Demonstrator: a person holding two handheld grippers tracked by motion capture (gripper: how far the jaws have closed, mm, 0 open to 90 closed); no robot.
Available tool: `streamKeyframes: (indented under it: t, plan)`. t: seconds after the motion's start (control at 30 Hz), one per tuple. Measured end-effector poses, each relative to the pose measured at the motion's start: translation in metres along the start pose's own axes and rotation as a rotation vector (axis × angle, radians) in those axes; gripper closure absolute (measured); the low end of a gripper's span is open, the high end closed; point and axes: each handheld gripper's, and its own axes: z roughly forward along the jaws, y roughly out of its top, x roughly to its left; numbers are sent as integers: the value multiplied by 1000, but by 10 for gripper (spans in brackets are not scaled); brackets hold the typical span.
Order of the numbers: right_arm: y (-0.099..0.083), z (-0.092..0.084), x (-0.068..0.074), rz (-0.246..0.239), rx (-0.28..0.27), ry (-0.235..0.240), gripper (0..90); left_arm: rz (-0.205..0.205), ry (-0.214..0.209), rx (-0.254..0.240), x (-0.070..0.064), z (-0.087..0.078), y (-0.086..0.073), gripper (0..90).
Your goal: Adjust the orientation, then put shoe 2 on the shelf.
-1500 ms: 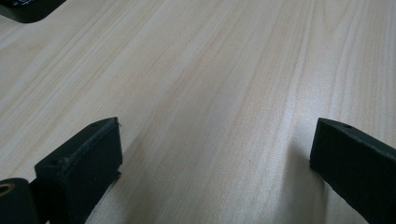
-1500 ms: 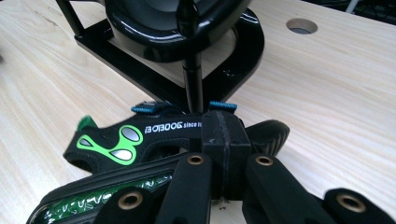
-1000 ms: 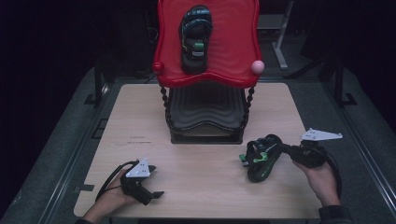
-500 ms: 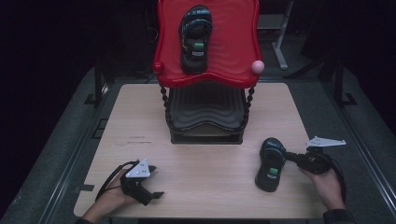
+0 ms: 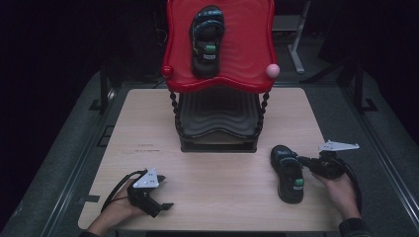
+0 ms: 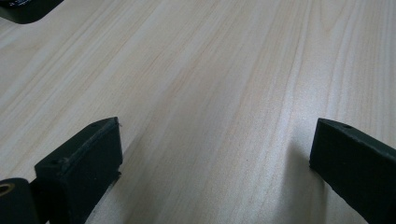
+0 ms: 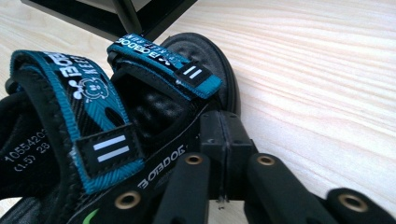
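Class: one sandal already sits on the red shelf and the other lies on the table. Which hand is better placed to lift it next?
The right. Its tool is shut on the black-and-teal strapped sandal, while the left tool rests open across the wooden table.

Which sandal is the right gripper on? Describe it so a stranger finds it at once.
Start at the red tray on the black stand. The sandal lies flat on the wooden table, front right of it, gripped at its side by the right gripper. Its twin sits on the tray.

Pale wooden table (image 5: 217, 168), black stand (image 5: 217, 123) at its far side, red tray (image 5: 247, 54) on top, second sandal (image 5: 206, 39) on it
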Motion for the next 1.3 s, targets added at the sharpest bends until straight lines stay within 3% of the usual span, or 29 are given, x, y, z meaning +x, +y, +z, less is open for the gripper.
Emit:
streamKeyframes:
  t: [0.1, 0.2, 0.33, 0.57, 1.07, 1.3]
  plan:
    - [0, -9, -1, 6, -31, -10, 824, 0, 0, 0, 0, 0, 0, 21]
    - [1, -23, -1, 43, -76, 20, 745, 0, -1, 0, 0, 0, 0, 21]
    - [3, -37, 6, 46, -126, 42, 652, 1, -1, 0, 0, 0, 0, 21]
    - [8, -44, 23, 7, -149, 94, 458, 3, -2, 1, 0, 0, 0, 21]
    - [7, -21, 29, -46, -96, 135, 414, 2, -5, -1, 1, 0, 0, 21]
    - [9, -10, 30, -66, -76, 148, 469, 0, -6, -2, 1, 0, 0, 21]
